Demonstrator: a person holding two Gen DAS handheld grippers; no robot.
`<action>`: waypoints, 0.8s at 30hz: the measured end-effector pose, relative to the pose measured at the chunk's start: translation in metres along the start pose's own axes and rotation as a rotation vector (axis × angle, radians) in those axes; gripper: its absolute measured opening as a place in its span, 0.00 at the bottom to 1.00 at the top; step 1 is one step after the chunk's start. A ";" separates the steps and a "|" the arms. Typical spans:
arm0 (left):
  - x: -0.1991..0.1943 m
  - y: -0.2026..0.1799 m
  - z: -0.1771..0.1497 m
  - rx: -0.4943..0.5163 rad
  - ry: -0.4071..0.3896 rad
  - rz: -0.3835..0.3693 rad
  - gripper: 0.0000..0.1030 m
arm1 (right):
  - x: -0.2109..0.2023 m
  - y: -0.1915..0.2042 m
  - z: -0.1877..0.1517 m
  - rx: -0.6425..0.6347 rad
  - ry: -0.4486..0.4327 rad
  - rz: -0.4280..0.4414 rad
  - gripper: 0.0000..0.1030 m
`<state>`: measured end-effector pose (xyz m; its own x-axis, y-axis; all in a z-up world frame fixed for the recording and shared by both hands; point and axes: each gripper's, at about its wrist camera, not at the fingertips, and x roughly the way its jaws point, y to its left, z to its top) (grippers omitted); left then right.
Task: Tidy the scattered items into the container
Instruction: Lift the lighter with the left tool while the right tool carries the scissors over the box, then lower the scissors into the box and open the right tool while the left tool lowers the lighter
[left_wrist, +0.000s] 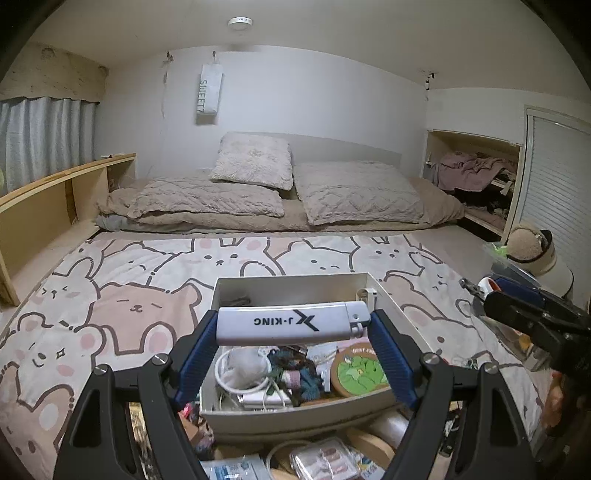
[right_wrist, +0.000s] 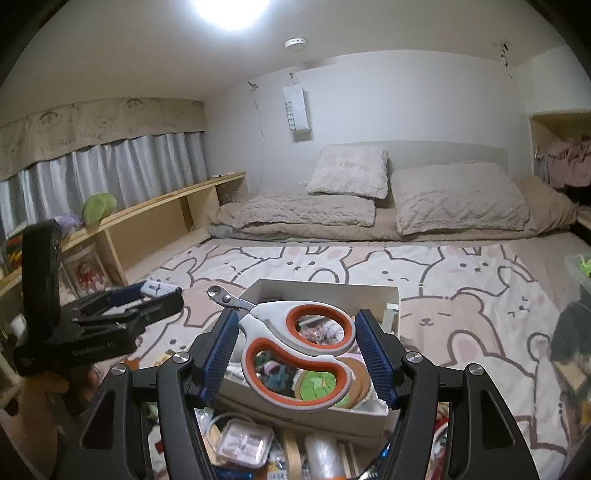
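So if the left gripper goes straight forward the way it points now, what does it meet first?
Probably the white box. The left gripper, gripping the lighter, points over its open top toward the far wall; beyond lies the bedsheet. Height above the box is unclear.

home bedroom: pillows (left_wrist: 255, 160), bear-print bedsheet (left_wrist: 147, 280), curtains (right_wrist: 110, 166).

Right gripper (right_wrist: 297, 354) clamps clippers (right_wrist: 295, 345) (above box (right_wrist: 325, 290)).
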<state>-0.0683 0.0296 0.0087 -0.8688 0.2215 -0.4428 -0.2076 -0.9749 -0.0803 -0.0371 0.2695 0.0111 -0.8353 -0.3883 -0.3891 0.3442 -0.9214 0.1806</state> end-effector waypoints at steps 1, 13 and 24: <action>0.002 0.001 0.000 0.002 0.001 0.001 0.78 | 0.004 -0.002 0.002 0.007 0.005 0.004 0.64; 0.031 0.023 -0.011 -0.034 0.056 0.015 0.78 | 0.091 -0.022 0.013 0.124 0.175 0.032 0.64; 0.042 0.035 -0.014 -0.068 0.080 0.019 0.78 | 0.169 -0.040 -0.016 0.171 0.423 -0.034 0.64</action>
<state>-0.1060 0.0050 -0.0249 -0.8332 0.2032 -0.5142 -0.1583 -0.9787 -0.1303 -0.1852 0.2406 -0.0765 -0.5841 -0.3633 -0.7258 0.2138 -0.9315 0.2943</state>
